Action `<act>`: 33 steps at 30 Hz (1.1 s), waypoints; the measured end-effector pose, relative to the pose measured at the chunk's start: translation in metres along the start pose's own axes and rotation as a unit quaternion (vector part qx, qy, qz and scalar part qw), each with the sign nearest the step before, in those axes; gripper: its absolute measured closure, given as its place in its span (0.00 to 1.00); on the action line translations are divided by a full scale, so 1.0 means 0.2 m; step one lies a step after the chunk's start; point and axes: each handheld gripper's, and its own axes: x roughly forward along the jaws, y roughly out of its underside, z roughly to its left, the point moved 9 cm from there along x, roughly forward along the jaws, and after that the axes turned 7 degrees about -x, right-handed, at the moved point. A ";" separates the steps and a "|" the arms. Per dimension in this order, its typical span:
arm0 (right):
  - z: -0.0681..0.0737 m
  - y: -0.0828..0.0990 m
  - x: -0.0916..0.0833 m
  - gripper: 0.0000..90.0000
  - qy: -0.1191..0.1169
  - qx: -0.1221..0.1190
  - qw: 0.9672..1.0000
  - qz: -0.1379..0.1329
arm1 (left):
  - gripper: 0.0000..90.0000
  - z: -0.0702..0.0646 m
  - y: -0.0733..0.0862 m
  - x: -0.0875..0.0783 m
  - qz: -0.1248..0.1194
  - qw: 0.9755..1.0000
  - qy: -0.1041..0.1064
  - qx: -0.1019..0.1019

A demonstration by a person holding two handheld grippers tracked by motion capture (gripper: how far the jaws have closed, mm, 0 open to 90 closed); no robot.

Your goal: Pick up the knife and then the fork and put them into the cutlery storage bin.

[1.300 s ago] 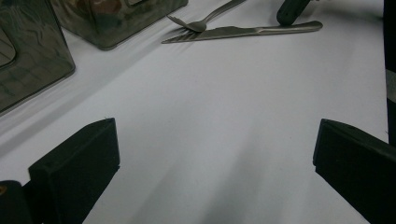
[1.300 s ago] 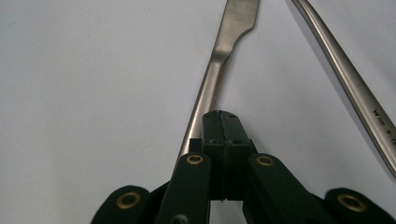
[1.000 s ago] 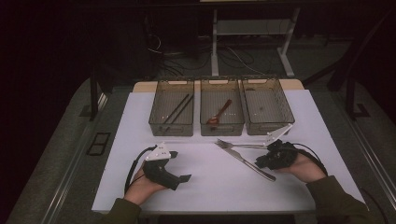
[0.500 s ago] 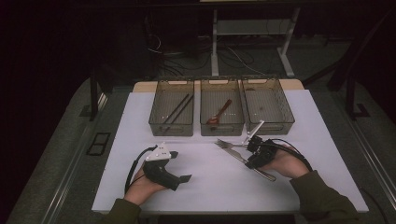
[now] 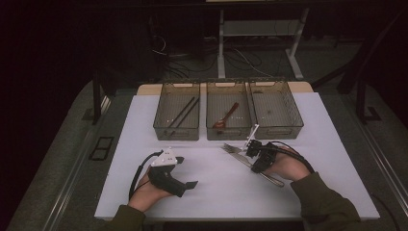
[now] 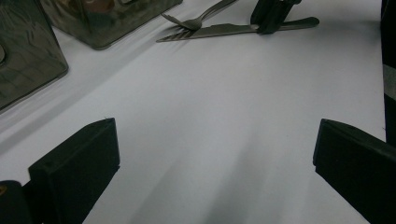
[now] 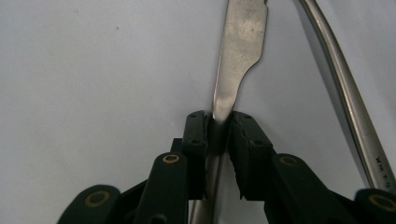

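Observation:
A metal knife point(image 7: 243, 42) lies slantwise on the white mat point(image 5: 216, 192), beside a fork point(image 7: 348, 98). My right gripper point(image 7: 218, 119) has just been closing and now has the knife's neck pinched between its pads. In the high view the right gripper point(image 5: 257, 166) leans over the knife point(image 5: 274, 179) just in front of the middle bin, with the fork point(image 5: 232, 148) at its left. My left gripper point(image 5: 186, 185) rests on the mat at front left. Its jaws point(image 6: 217, 126) stand wide apart with nothing between them. The left gripper view shows knife point(image 6: 210, 31) and fork point(image 6: 196, 21) far off.
Three translucent bins stand in a row at the mat's back. The left bin point(image 5: 159, 126) holds dark chopsticks point(image 5: 183, 111), the middle bin point(image 5: 208, 122) a brown spoon point(image 5: 226, 117), and the right bin point(image 5: 299, 120) looks bare. Dark floor and cables lie behind the table.
My right hand has moved left across the mat, from beside the cutlery onto the knife. The left hand and gripper have stayed put.

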 end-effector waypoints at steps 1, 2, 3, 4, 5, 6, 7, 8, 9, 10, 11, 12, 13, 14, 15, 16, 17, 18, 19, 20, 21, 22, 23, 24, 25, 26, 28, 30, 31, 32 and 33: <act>0.00 0.00 0.00 0.83 0.000 0.001 1.000 0.005 | 0.00 0.00 0.00 0.00 0.001 1.000 0.000 0.000; 0.00 0.00 0.00 0.83 0.001 -0.003 1.000 0.008 | 0.00 0.00 0.00 0.00 0.002 1.000 0.000 0.001; 0.00 -0.01 0.00 0.84 0.000 0.003 1.000 0.014 | 0.00 0.00 0.00 0.00 0.002 1.000 0.000 0.000; 0.00 -0.01 0.00 0.84 0.000 0.003 1.000 0.016 | 0.00 0.00 0.00 0.00 0.002 1.000 0.000 0.001; 0.00 -0.01 0.00 0.84 -0.001 0.002 1.000 0.017 | 0.00 0.00 0.00 0.00 0.002 1.000 0.000 0.001; 0.00 -0.01 0.00 0.85 -0.002 0.003 1.000 0.017 | 0.00 0.00 0.00 0.00 0.003 1.000 0.000 0.001; 0.00 -0.01 0.00 0.87 -0.003 0.003 1.000 0.016 | 0.00 0.00 0.00 0.00 0.003 1.000 0.000 0.001; 0.00 -0.01 0.00 0.87 -0.004 0.004 1.000 0.014 | 0.00 0.00 0.00 0.00 0.004 1.000 0.000 0.002; 0.00 -0.01 0.00 0.87 -0.005 0.004 1.000 0.014 | 0.00 0.00 0.00 0.00 0.004 1.000 0.000 0.001; 0.00 -0.01 0.00 0.88 -0.005 0.001 1.000 0.013 | 0.00 0.00 0.00 0.00 0.004 1.000 0.001 0.002; 0.00 -0.01 0.00 0.88 -0.006 -0.001 1.000 0.011 | 0.00 0.00 0.01 0.00 0.004 1.000 0.001 0.002; 0.00 0.00 0.00 0.88 -0.006 -0.002 1.000 0.012 | 0.00 0.00 0.01 0.00 0.004 1.000 0.001 0.002; -0.01 0.00 0.00 0.88 -0.005 -0.004 1.000 0.010 | 0.00 0.00 0.01 0.00 0.004 1.000 0.001 0.003; -0.01 0.00 0.00 0.88 -0.004 -0.010 1.000 0.007 | 0.00 0.00 0.00 0.00 0.004 1.000 0.001 0.003; -0.01 0.00 0.00 0.88 -0.001 -0.007 1.000 0.006 | 0.00 0.00 0.00 0.00 0.004 1.000 0.001 0.003; -0.01 0.00 -0.01 0.88 -0.008 -0.007 1.000 0.002 | 0.00 0.00 0.00 0.00 0.004 1.000 0.001 0.003; 0.00 0.00 -0.01 0.88 -0.014 -0.005 1.000 -0.001 | 0.00 0.00 0.00 0.00 0.004 1.000 0.002 0.003; 0.00 0.01 -0.02 0.88 -0.016 -0.008 1.000 -0.003 | 0.00 0.00 0.00 0.00 0.004 1.000 0.002 0.002; 0.00 0.01 -0.02 0.88 -0.015 -0.010 1.000 -0.006 | 0.00 0.00 0.00 0.00 0.003 1.000 0.002 0.003; 0.00 0.01 -0.03 0.88 -0.014 -0.014 1.000 -0.012 | 0.00 0.00 0.00 0.00 0.003 1.000 0.002 0.002; 0.00 0.02 -0.04 0.88 -0.016 -0.013 1.000 -0.017 | 0.00 0.00 0.00 0.00 0.003 1.000 0.002 0.003; 0.00 0.02 -0.05 0.88 -0.019 -0.013 0.999 -0.022 | 0.00 0.00 0.00 0.00 0.003 1.000 0.002 0.003; 0.00 0.02 -0.06 0.88 -0.024 -0.014 0.999 -0.030 | 0.00 0.00 0.00 0.00 0.003 1.000 0.003 0.003; 0.01 0.02 -0.06 0.88 -0.028 -0.015 0.999 -0.036 | 0.00 0.00 0.00 0.00 0.002 1.000 0.003 0.002; 0.01 0.02 -0.07 0.88 -0.031 -0.020 0.998 -0.044 | 0.00 0.00 0.00 0.00 0.001 1.000 0.003 0.002; 0.01 0.02 -0.08 0.88 -0.036 -0.021 0.998 -0.053 | 0.00 0.00 0.00 0.00 0.001 1.000 0.003 0.002; 0.02 0.02 -0.09 0.88 -0.045 -0.019 0.997 -0.066 | 0.00 0.00 0.00 0.00 0.002 1.000 0.003 0.003; 0.01 0.01 -0.10 0.88 -0.049 -0.026 0.995 -0.083 | 0.00 0.00 0.00 0.00 0.001 1.000 0.003 0.002; 0.01 0.01 -0.11 0.88 -0.052 -0.026 0.994 -0.091 | 0.00 0.00 0.00 0.00 0.001 1.000 0.004 0.002; 0.01 0.01 -0.12 0.88 -0.057 -0.026 0.993 -0.101 | 0.00 0.00 0.00 0.00 0.000 1.000 0.004 0.002; 0.01 0.01 -0.13 0.88 -0.060 -0.023 0.992 -0.110 | 0.00 0.00 0.00 0.00 0.001 1.000 0.004 0.004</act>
